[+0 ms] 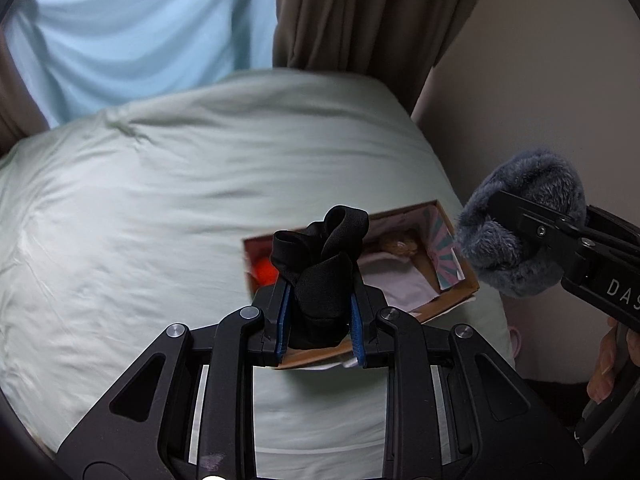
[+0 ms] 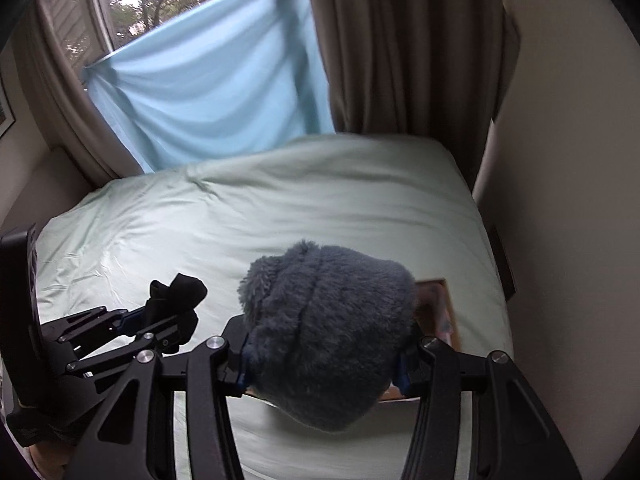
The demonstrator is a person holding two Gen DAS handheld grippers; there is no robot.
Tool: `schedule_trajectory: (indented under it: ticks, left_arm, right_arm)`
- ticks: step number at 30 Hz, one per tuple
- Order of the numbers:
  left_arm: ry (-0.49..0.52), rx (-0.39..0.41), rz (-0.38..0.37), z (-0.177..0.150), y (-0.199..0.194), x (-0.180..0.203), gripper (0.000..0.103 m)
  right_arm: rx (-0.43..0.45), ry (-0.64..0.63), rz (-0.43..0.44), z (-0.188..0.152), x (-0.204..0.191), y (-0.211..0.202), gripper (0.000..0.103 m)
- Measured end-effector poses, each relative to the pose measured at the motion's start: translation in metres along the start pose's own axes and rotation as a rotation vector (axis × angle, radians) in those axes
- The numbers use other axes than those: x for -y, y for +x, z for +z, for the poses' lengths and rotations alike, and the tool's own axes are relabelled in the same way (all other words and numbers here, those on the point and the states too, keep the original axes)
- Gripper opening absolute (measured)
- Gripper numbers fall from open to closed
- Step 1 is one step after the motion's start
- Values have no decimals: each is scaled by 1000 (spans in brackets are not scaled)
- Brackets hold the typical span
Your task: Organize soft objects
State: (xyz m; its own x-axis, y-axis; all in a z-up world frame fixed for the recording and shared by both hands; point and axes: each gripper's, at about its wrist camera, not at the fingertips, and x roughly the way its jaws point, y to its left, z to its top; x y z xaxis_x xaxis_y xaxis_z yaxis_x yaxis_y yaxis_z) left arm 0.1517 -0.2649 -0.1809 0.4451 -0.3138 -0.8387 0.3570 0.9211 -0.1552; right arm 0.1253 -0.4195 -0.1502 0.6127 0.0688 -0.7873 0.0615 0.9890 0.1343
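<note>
My left gripper (image 1: 320,316) is shut on a bundle of black fabric (image 1: 320,272) that sticks up between its blue pads. It hangs above an open cardboard box (image 1: 448,296) lying on the pale green bed. Inside the box I see an orange item (image 1: 264,272), a brown plush thing (image 1: 400,245) and white cloth (image 1: 400,284). My right gripper (image 2: 324,368) is shut on a fluffy grey-blue soft object (image 2: 328,328), which hides most of the box (image 2: 438,312) below it. In the left wrist view that grey-blue object (image 1: 516,236) floats at the right, beside the box.
The pale green bed cover (image 2: 280,208) fills the middle and left. A light blue sheet (image 2: 212,92) hangs over the window behind it, brown curtains (image 2: 400,48) flank it, and a plain wall (image 2: 560,200) runs close along the bed's right edge.
</note>
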Motion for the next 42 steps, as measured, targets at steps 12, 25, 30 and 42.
schedule_trajectory:
  ticks: [12, 25, 30, 42]
  left_arm:
    - [31, -258, 9, -20, 142, 43, 21]
    - [98, -320, 83, -23, 182, 56, 103]
    - [76, -320, 88, -29, 174, 49, 103]
    - [37, -208, 52, -16, 95, 26, 103]
  right_arm:
    - [-214, 107, -4, -21, 81, 110, 48]
    - [-370, 236, 3, -42, 122, 175, 102]
    - [-345, 247, -15, -43, 125, 168, 102]
    - [-272, 191, -32, -29, 92, 120, 102]
